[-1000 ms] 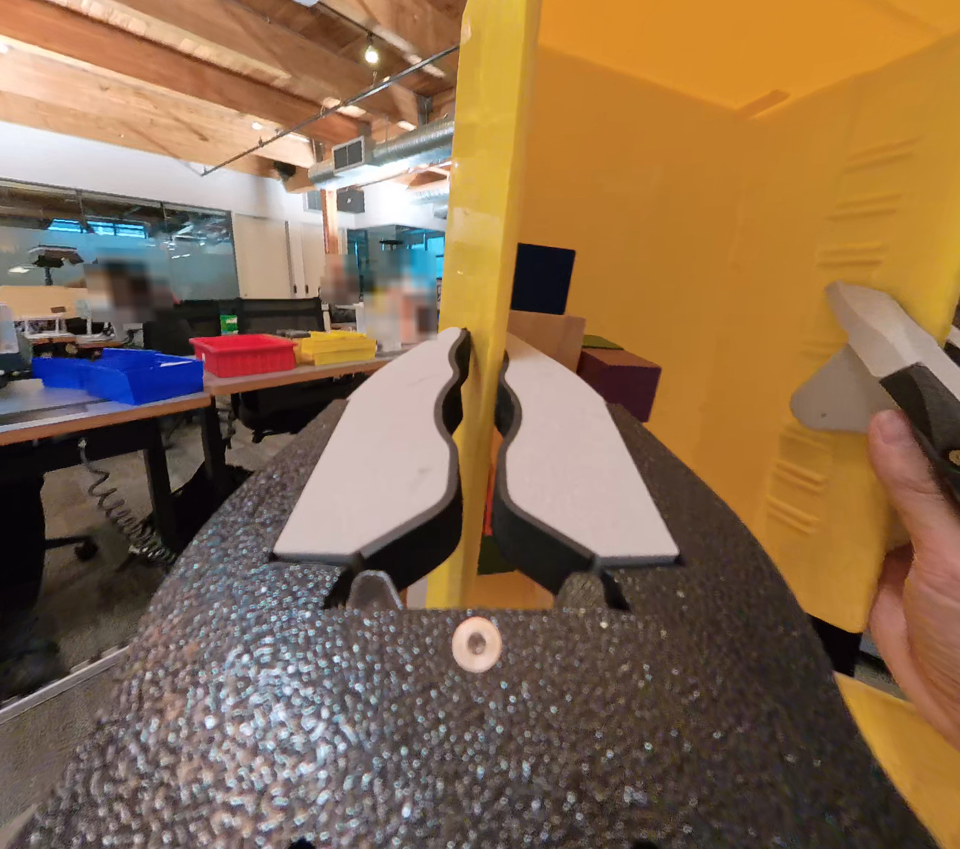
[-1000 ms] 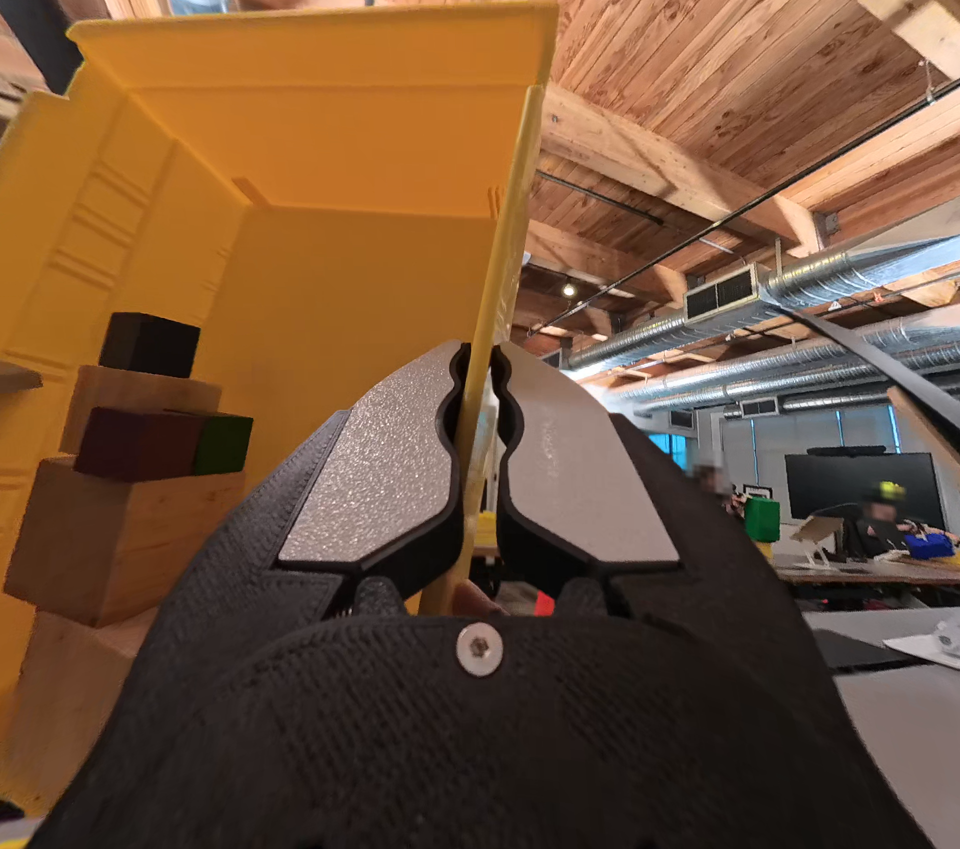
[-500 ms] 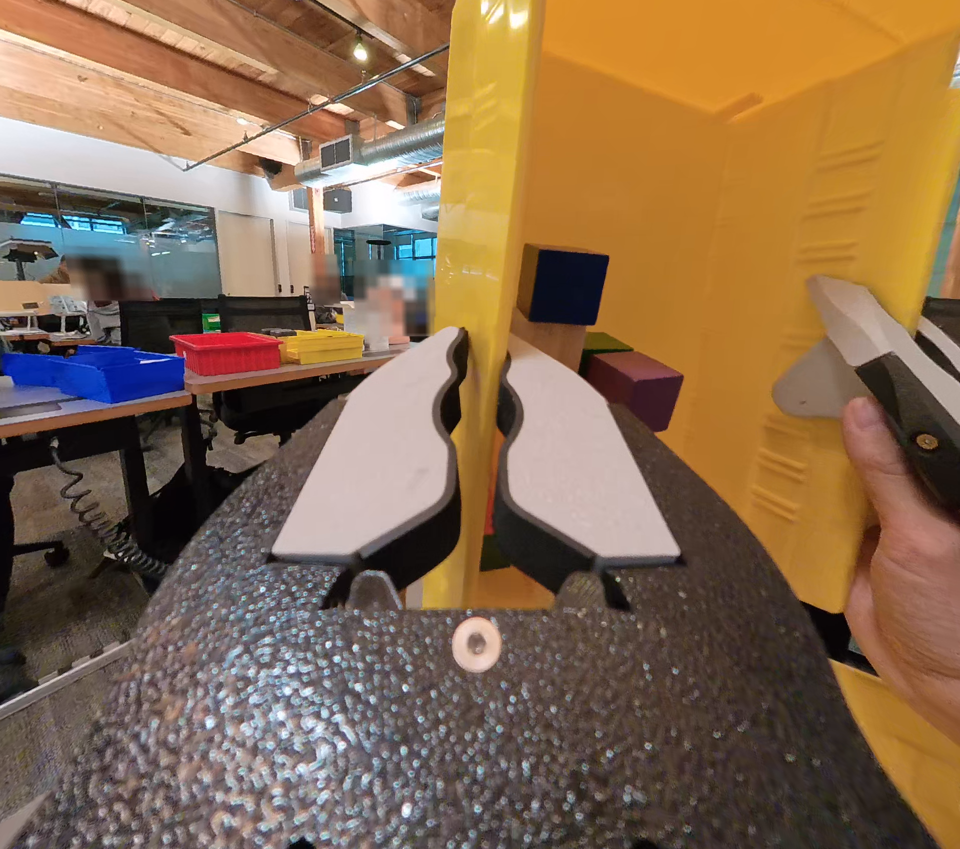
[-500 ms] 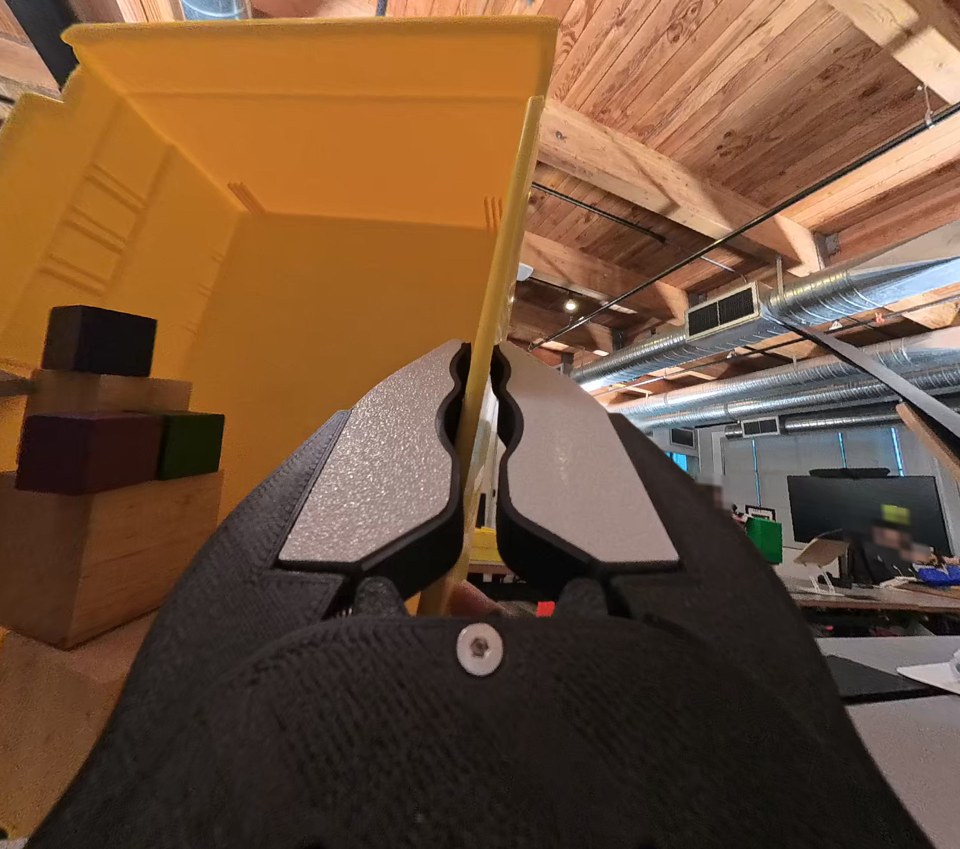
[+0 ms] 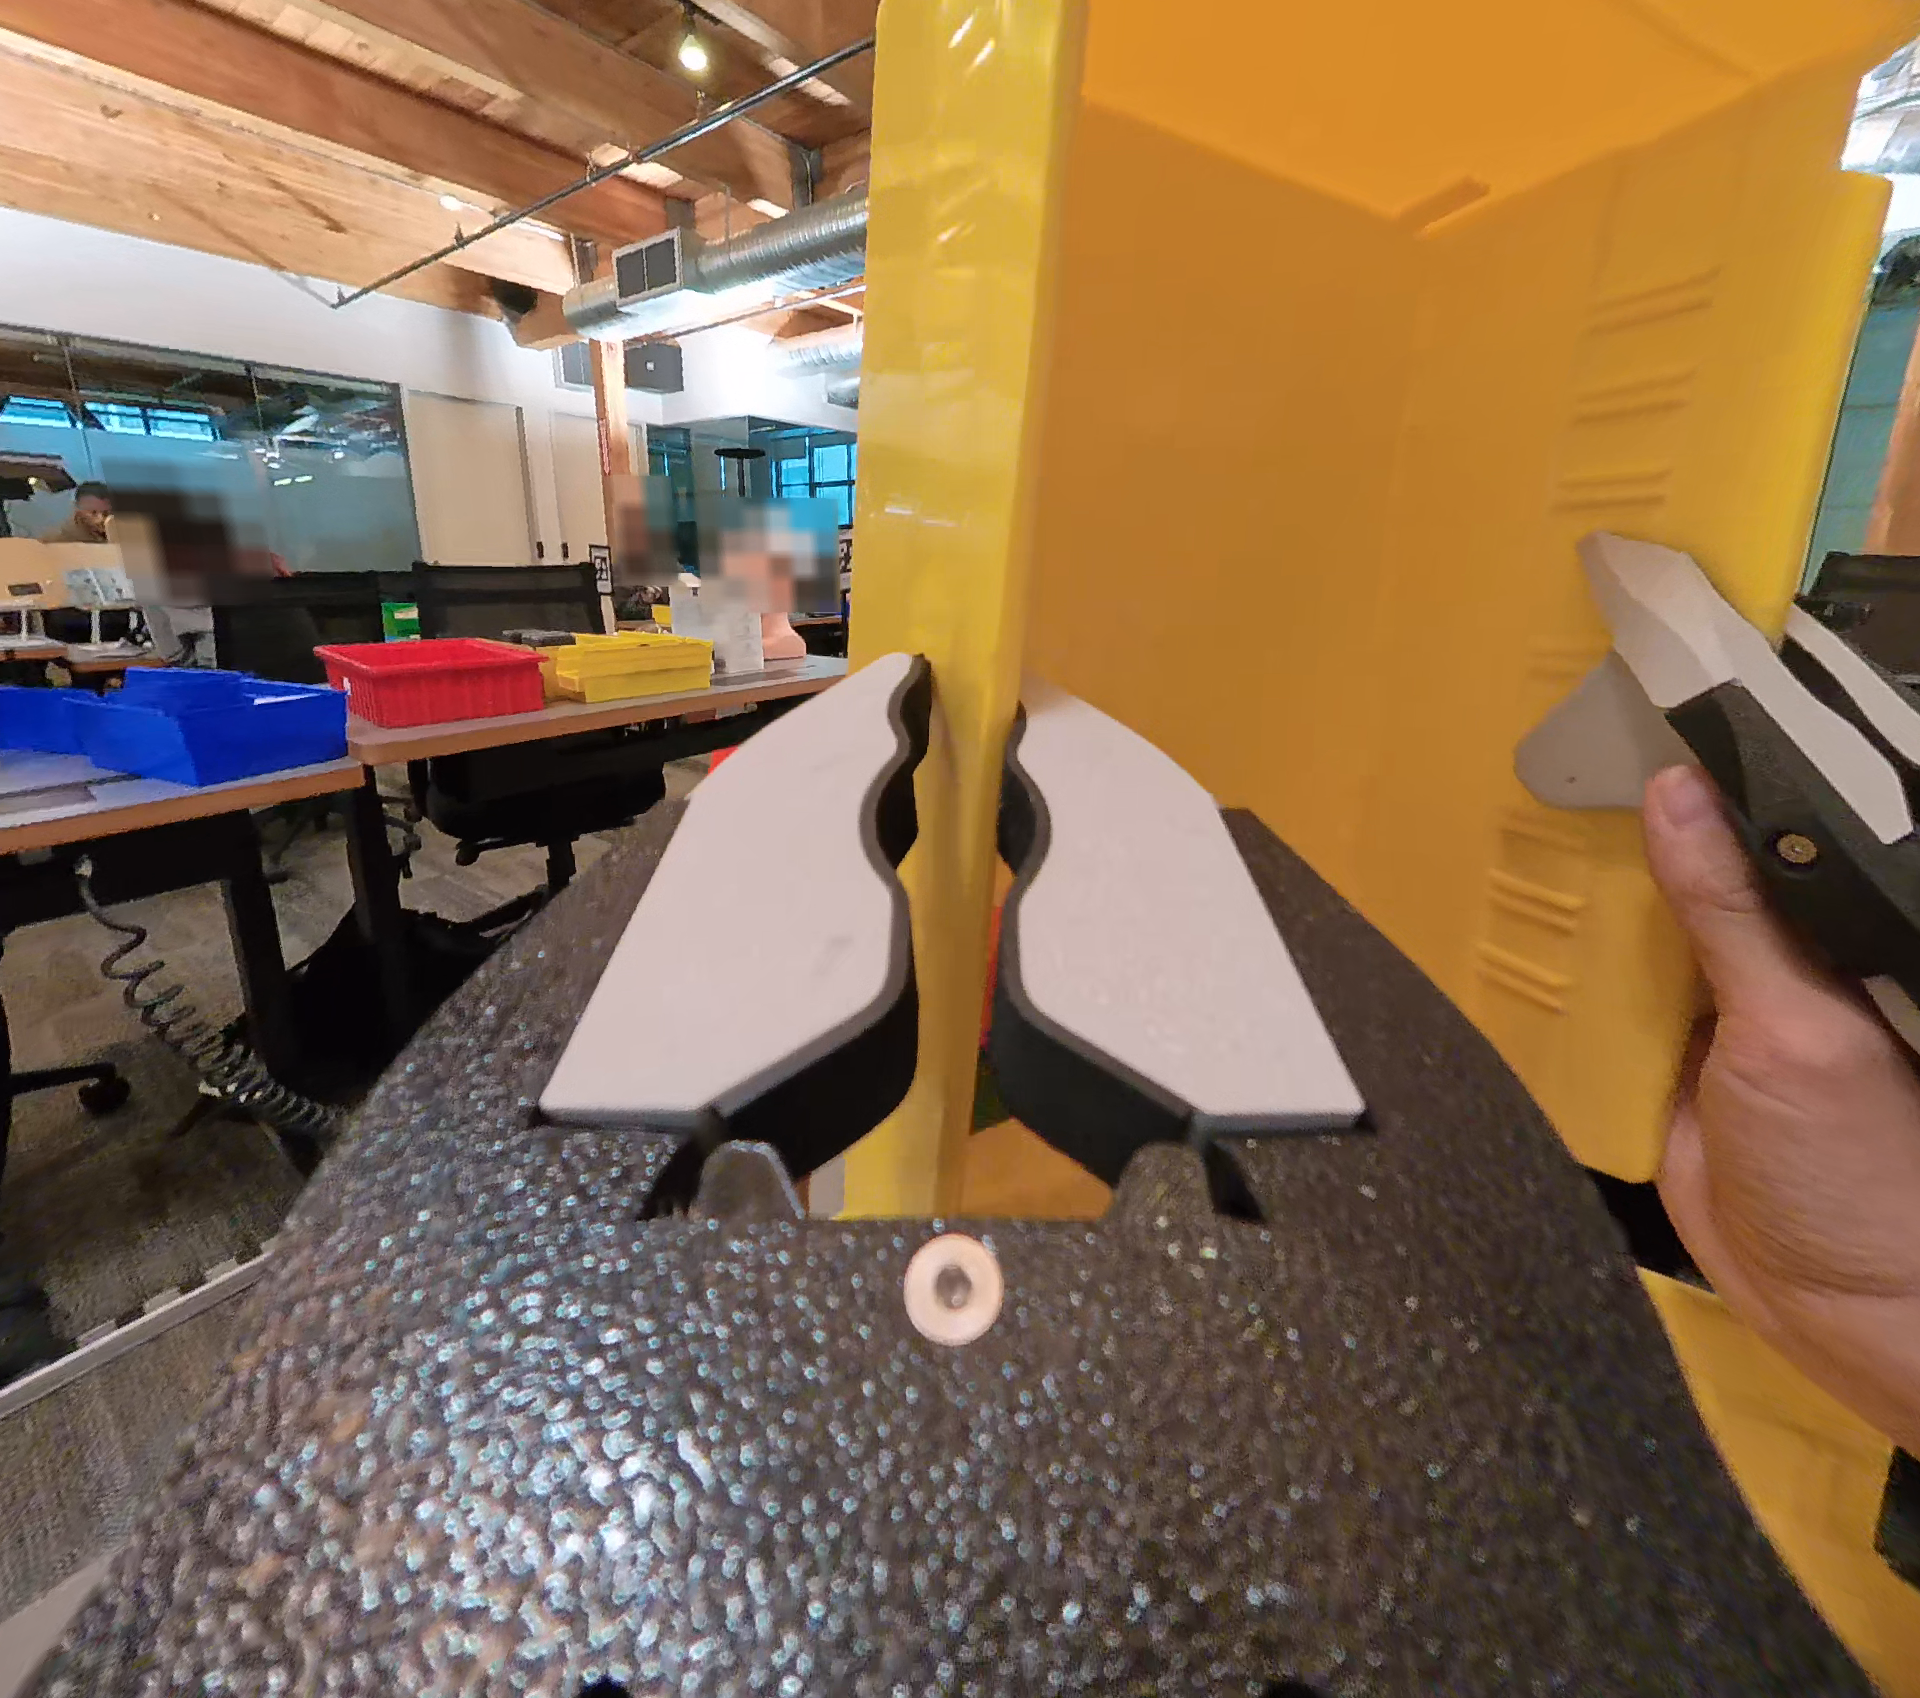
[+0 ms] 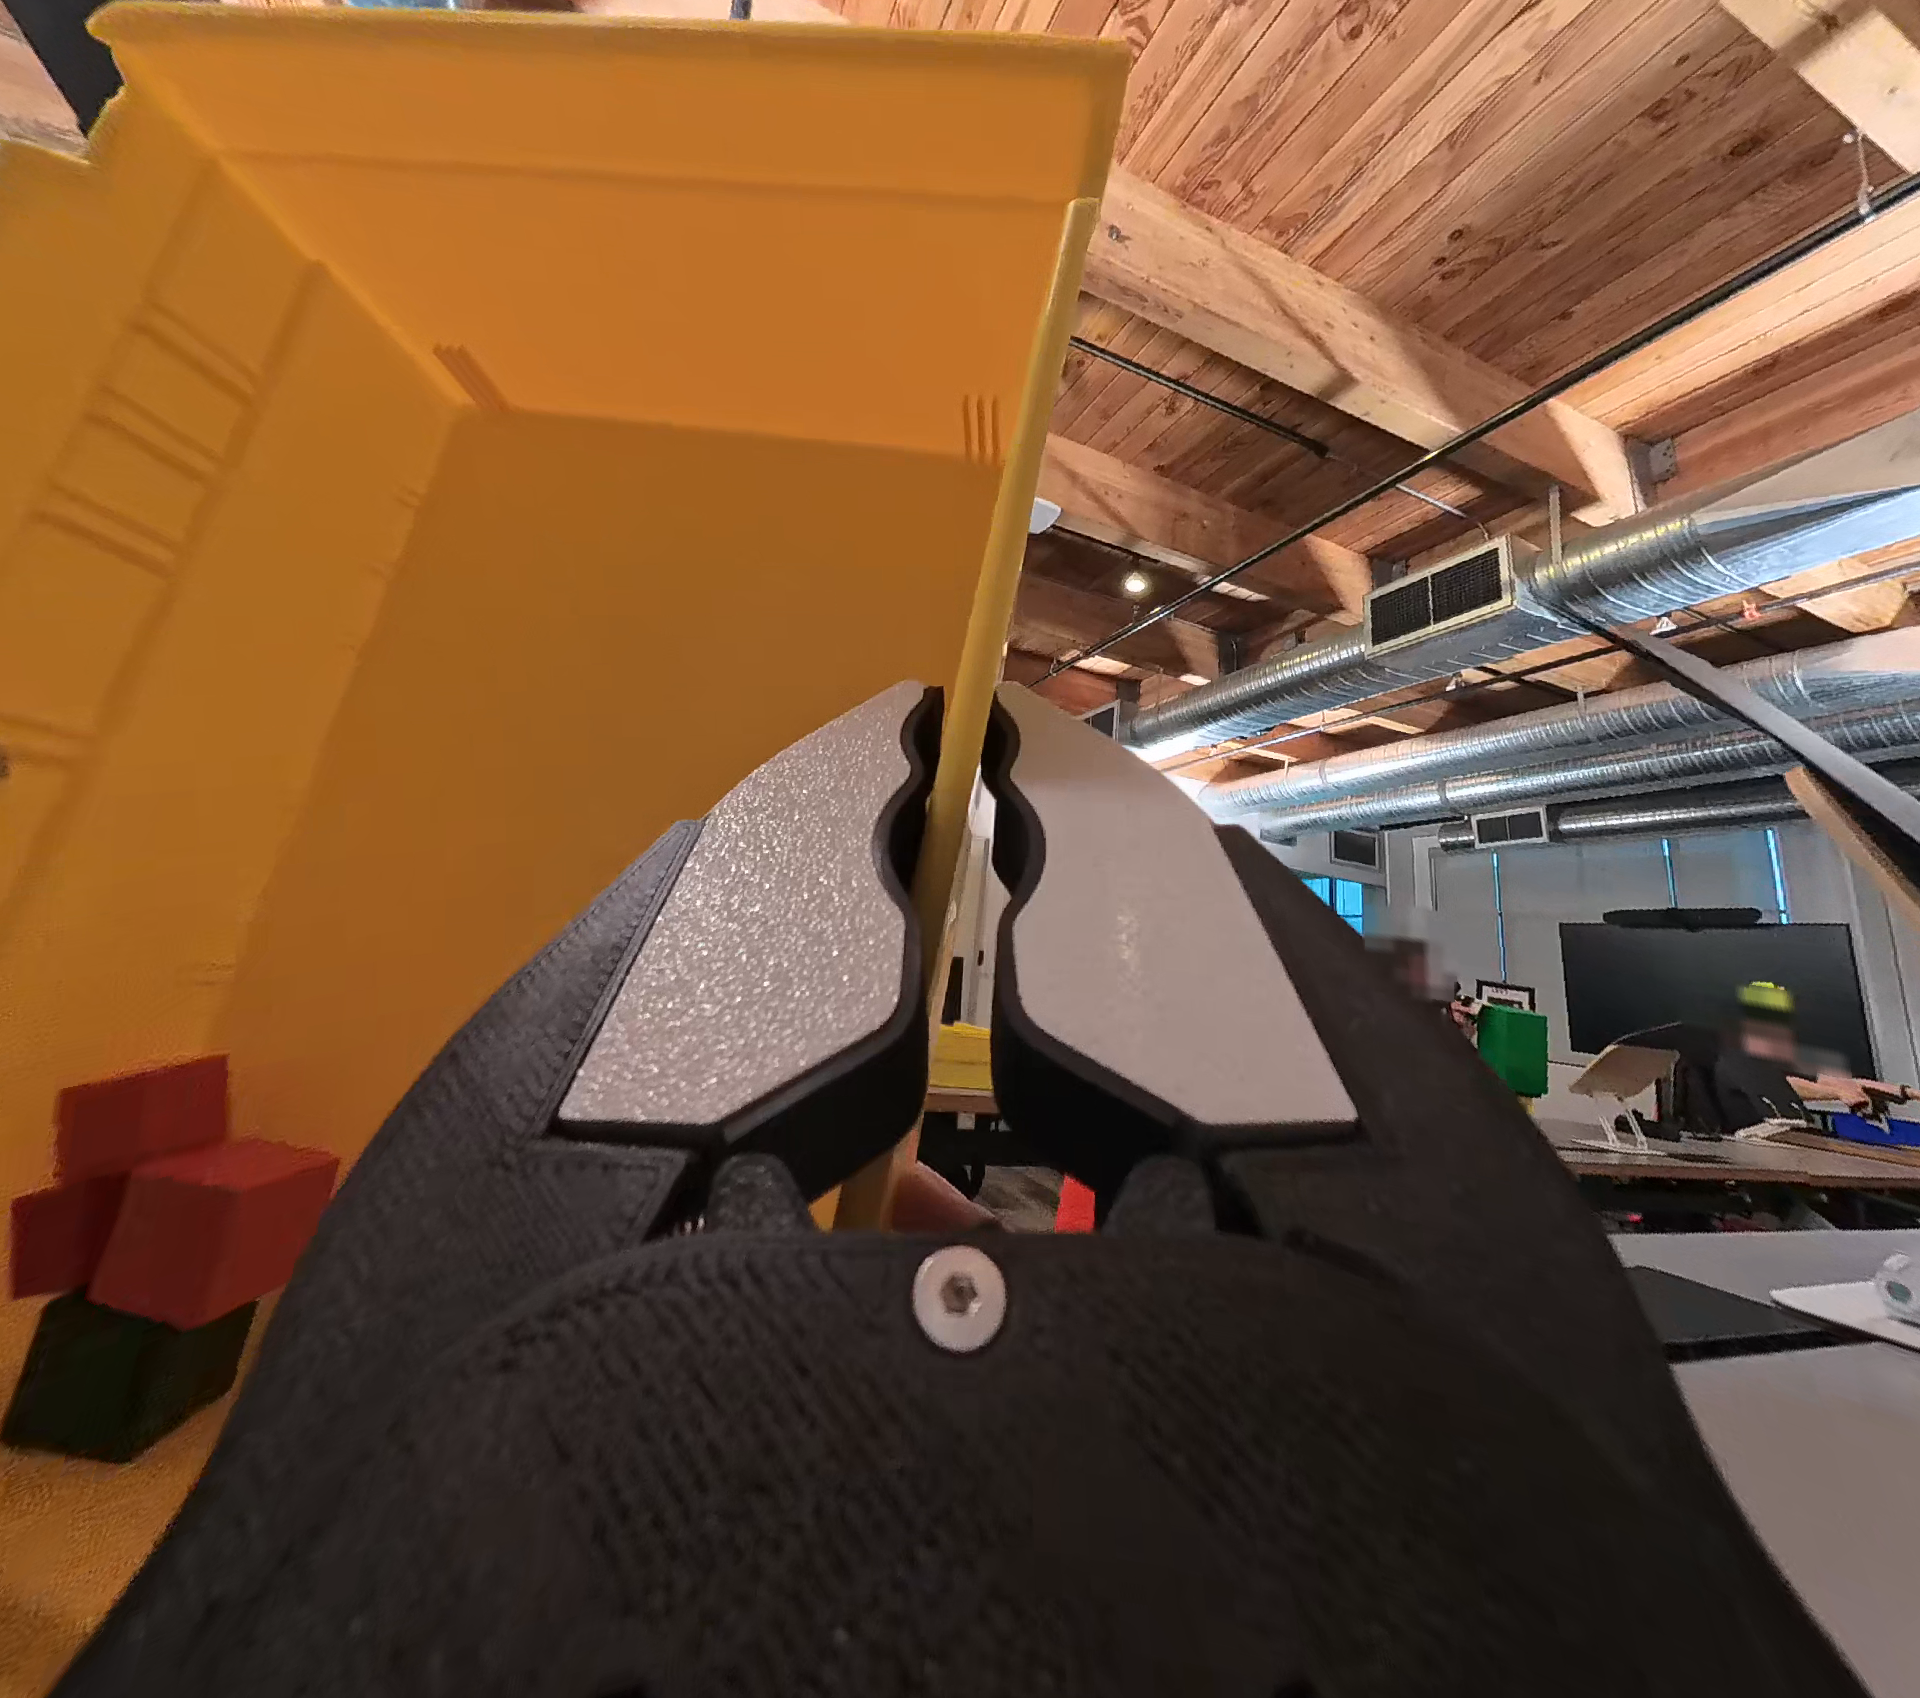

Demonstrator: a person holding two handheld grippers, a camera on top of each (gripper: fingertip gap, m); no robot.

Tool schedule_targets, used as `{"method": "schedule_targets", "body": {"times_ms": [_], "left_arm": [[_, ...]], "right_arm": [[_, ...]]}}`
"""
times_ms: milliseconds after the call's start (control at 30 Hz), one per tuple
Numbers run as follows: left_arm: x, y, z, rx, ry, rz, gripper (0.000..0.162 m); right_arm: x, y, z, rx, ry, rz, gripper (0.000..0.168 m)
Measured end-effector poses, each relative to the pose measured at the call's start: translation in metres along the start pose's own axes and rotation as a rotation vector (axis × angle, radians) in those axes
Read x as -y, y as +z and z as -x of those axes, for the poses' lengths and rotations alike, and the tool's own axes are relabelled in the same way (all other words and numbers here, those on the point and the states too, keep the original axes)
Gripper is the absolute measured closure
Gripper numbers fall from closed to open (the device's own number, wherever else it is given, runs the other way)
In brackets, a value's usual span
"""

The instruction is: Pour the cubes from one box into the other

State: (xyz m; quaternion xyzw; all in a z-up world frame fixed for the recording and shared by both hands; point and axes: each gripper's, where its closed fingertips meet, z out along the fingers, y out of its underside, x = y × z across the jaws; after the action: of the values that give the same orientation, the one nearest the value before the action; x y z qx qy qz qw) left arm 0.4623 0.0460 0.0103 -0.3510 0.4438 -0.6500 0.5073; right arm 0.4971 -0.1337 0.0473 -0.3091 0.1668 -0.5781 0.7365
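the left gripper (image 5: 961,713) is clamped on the left side wall of a yellow box (image 5: 1226,505), which is tipped up on end so its open side faces the cameras. in the left wrist view no cubes show inside it. the right gripper (image 6: 961,713) pinches the opposite wall — a hand (image 5: 1808,1129) holds it. in the right wrist view, red cubes (image 6: 166,1181) rest on a dark cube (image 6: 114,1378) at the lower left corner of the box. a second yellow surface (image 5: 1787,1492) sits below — i cannot tell whether it is the other box.
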Motion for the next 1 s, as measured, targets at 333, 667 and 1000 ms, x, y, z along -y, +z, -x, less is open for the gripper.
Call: {"method": "schedule_targets", "body": {"times_ms": [333,667,1000], "left_arm": [[0.025,-0.007,-0.007,-0.02,0.023,-0.066,0.152],[0.014,-0.014,0.001,0.01,-0.043,-0.057,0.152],[0.047,-0.017,-0.013,-0.029,0.078,-0.127,0.15]], "right_arm": [[0.035,0.0,0.002,0.033,0.039,-0.12,0.159],[0.024,0.0,0.011,0.076,0.06,-0.071,0.159],[0.044,0.002,0.002,0.067,0.173,-0.208,0.157]]}}
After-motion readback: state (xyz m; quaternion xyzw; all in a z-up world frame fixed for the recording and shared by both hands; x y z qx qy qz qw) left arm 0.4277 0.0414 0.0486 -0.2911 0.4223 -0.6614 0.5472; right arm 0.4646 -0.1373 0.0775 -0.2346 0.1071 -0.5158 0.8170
